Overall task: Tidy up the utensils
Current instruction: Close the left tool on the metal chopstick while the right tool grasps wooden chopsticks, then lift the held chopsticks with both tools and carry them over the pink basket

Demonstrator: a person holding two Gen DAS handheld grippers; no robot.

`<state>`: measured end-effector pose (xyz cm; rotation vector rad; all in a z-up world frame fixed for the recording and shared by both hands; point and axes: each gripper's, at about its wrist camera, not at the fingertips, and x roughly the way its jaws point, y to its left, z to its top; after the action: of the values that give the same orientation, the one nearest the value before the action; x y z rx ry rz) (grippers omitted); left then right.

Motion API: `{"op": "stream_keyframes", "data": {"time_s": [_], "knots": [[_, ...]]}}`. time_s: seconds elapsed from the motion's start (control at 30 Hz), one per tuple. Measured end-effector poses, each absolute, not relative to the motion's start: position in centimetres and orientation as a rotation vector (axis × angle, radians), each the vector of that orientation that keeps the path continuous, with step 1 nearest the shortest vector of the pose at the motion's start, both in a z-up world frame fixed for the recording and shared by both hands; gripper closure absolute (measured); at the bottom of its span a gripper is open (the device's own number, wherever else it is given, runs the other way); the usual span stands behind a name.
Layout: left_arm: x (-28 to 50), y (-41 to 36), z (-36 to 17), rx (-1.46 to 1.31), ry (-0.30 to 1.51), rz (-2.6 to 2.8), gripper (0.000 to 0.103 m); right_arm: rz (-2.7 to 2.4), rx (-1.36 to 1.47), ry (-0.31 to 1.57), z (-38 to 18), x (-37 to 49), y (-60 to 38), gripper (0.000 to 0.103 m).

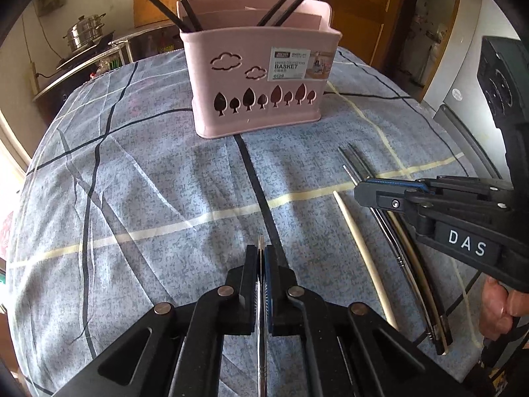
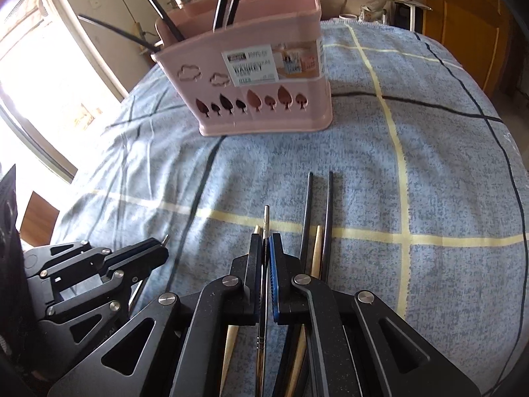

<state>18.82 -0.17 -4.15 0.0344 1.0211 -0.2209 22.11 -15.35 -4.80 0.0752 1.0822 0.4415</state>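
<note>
Tools both clenched: left tool (image 1: 261, 258) pinches a steel chopstick (image 1: 261, 243), right tool (image 2: 265, 248) another steel one (image 2: 266, 220). Pink basket (image 1: 254, 76) sits further back on the bench (image 1: 148, 182), loose chopsticks (image 2: 319, 205) near the right tool.

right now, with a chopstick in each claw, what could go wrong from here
1. Each claw, left and right, pinches a thin metal chopstick that may swivel or slip when lifted.
2. The basket already holds black chopsticks leaning outward; a new one could strike them or miss the opening.
3. The right claw sits among loose chopsticks on the cloth and might drag them.
</note>
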Motion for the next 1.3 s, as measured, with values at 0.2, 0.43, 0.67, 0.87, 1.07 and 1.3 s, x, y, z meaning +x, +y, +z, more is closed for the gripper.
{"op": "stream_keyframes", "data": {"time_s": [0.2,0.43,0.67,0.87,1.07,1.3], "knots": [[18.9,0.7,0.0,-0.032,0.929,-0.246,0.100,0.461,0.114,0.996,-1.2,21.9,-16.8,0.099],[19.4,2.0,5.0,-0.082,0.815,-0.249,0.100,0.465,0.147,0.883,2.9,22.0,-17.8,0.099],[19.8,3.0,8.3,-0.116,0.731,-0.245,0.100,0.464,0.160,0.814,4.9,21.8,-18.4,0.099],[19.6,3.0,8.8,-0.127,0.716,-0.247,0.100,0.464,0.161,0.797,5.2,21.5,-18.8,0.099],[19.0,3.2,8.7,-0.143,0.721,-0.245,0.100,0.466,0.153,0.791,5.4,21.0,-19.1,0.099],[18.6,3.6,9.4,-0.170,0.727,-0.252,0.100,0.475,0.144,0.747,6.9,20.2,-19.3,0.099]]}}
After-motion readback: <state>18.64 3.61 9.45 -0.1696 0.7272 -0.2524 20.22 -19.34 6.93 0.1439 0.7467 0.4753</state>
